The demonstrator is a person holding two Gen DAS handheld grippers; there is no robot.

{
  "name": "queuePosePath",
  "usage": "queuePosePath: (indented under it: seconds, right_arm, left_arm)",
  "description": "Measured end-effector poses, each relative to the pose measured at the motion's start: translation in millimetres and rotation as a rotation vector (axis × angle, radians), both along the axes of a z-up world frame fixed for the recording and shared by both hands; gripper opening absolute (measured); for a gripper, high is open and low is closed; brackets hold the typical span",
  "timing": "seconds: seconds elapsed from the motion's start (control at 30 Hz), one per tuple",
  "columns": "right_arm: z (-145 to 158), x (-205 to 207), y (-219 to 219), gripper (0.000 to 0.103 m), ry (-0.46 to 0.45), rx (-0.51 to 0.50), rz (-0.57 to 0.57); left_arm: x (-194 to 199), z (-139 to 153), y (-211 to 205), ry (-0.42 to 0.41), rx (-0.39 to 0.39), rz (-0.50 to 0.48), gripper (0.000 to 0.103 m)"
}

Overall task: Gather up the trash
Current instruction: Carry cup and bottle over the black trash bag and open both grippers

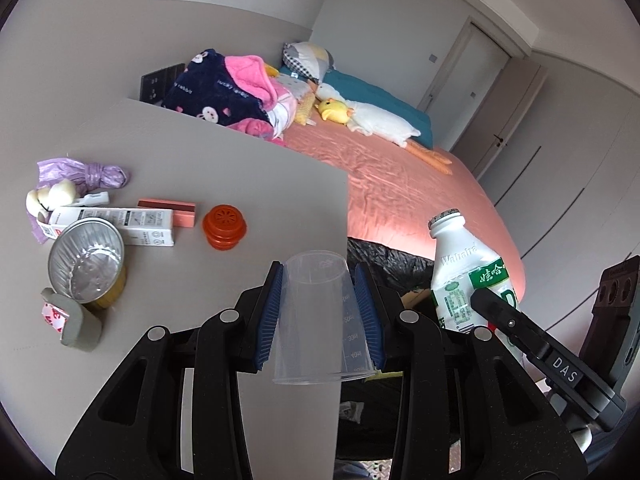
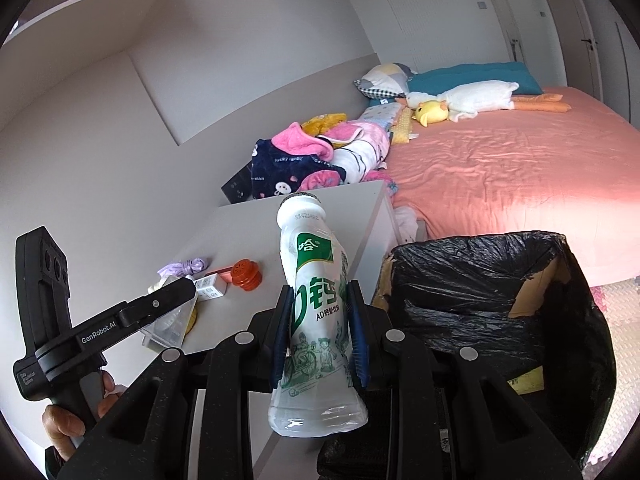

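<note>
1. On the far left of the left wrist view, a purple knotted bag, a white carton and an open foil-lined can are lying on the grey bedside table; a tape roll is sitting just in front of the can.
2. A pink box and an orange ribbed cap are resting further right on the same tabletop.
3. The left gripper is clamping a clear plastic cup between its blue pads, mouth toward the camera, over the table's right edge.
4. Right of it, the right gripper is squeezing a white milk-drink bottle around its labelled middle, neck pointing away, uncapped.
5. In the right wrist view, a cardboard bin lined with a black bag is standing just right of the bottle, between the table and the bed.
6. Stuffed toys and crumpled blankets are lying on the pink sheet beyond.
</note>
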State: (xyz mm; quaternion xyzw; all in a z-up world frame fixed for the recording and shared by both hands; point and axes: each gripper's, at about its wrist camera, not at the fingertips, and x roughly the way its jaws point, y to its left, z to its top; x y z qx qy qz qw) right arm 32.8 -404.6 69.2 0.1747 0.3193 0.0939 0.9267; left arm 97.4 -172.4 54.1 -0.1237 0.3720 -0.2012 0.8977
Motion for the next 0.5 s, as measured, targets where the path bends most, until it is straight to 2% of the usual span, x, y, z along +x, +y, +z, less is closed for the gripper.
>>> queuePosePath:
  seconds: [0.37, 0.5]
  right_arm:
    - [-0.5, -11.4, -38.2, 0.029, 0.008, -0.006, -0.080]
    - [-0.7, -14.0, -51.9, 0.029, 0.009, -0.004, -0.112]
  left_arm:
    - [3.3, -2.6, -51.9, 0.017, 0.006, -0.119, 0.036]
    - [5.5, -8.3, -67.9, 0.049, -0.007, -0.169, 0.036]
